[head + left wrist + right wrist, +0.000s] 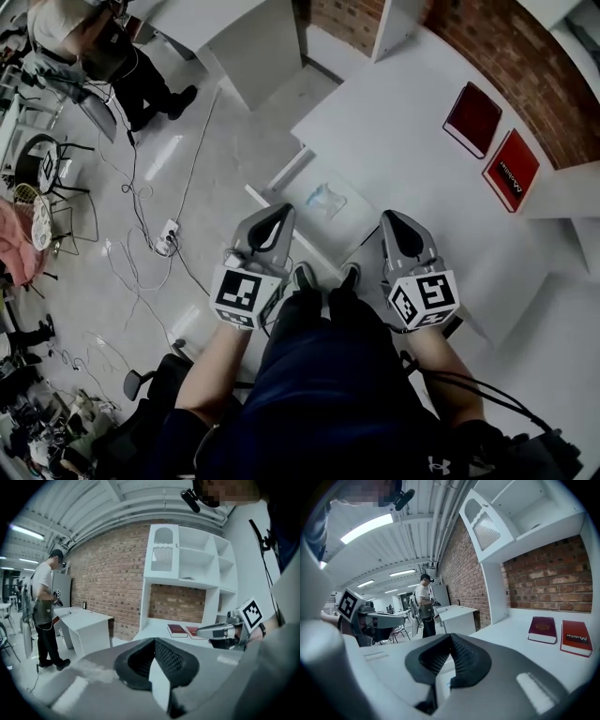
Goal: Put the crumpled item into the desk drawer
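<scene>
The crumpled item (325,199), a pale bluish-white wad, lies in the pulled-out desk drawer (291,171) below the white desk (403,131). Both grippers hang in front of the person's legs, short of the drawer. The left gripper (281,210) is shut and empty, its tip near the drawer's left front. My right gripper (387,217) also has its jaws closed together on nothing, to the right of the wad. In the left gripper view the jaws (153,641) meet at the tip, and in the right gripper view the jaws (450,637) do the same.
Two red books (472,118) (511,170) lie on the desk by the brick wall. A white shelf unit (187,573) stands on the desk. Another person (112,47) stands at the far left by a second desk. Cables and a power strip (169,234) lie on the floor.
</scene>
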Available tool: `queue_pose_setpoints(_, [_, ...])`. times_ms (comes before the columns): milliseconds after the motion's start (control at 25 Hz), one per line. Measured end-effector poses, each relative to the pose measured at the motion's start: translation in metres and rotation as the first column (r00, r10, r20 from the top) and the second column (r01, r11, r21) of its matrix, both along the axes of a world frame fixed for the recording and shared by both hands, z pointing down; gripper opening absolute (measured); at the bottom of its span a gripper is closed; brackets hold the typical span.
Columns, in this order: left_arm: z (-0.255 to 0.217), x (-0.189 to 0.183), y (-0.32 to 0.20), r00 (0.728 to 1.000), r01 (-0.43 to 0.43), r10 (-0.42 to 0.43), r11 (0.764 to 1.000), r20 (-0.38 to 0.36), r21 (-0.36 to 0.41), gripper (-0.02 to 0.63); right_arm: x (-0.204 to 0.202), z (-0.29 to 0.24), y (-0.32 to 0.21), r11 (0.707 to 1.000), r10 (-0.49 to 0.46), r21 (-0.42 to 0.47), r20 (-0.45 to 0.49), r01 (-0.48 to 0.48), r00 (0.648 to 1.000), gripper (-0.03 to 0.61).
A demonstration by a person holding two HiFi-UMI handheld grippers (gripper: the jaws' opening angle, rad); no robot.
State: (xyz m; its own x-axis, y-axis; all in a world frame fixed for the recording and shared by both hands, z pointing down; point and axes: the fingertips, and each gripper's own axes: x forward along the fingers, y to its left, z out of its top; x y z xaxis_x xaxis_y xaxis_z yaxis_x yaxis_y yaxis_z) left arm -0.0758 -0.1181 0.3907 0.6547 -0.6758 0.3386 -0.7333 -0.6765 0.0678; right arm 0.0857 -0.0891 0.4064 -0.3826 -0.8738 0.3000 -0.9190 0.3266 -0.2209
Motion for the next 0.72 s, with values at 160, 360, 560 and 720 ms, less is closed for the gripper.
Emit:
queue_pose_setpoints(160, [-0.018, -0.007, 0.011, 0.998, 0.037, -0.036, 0.999, -0.043, 0.004, 0.002, 0.001, -0.021, 0.005, 0.999, 0.011, 0.041, 0.023, -0.012, 1.000, 0.002])
queue_pose_setpoints(360, [-0.045, -0.010, 0.016, 0.995, 0.062, -0.058, 0.997, -0.079, 0.044, 0.002, -0.002, -0.052, 0.006, 0.994, 0.001, 0.108, 0.034, -0.005, 0.999, 0.002])
queue_pose_setpoints(560, [-0.073, -0.011, 0.018, 0.989, 0.100, -0.089, 0.990, -0.114, 0.097, 0.002, 0.000, -0.079, 0.011, 0.985, 0.008, 0.174, 0.033, -0.014, 0.999, 0.002])
queue_pose_setpoints(720, [-0.082, -0.018, 0.020, 0.980, 0.154, -0.138, 0.982, -0.145, 0.109, 0.002, -0.003, -0.086, 0.018, 0.981, 0.007, 0.193, 0.031, -0.013, 0.999, 0.002])
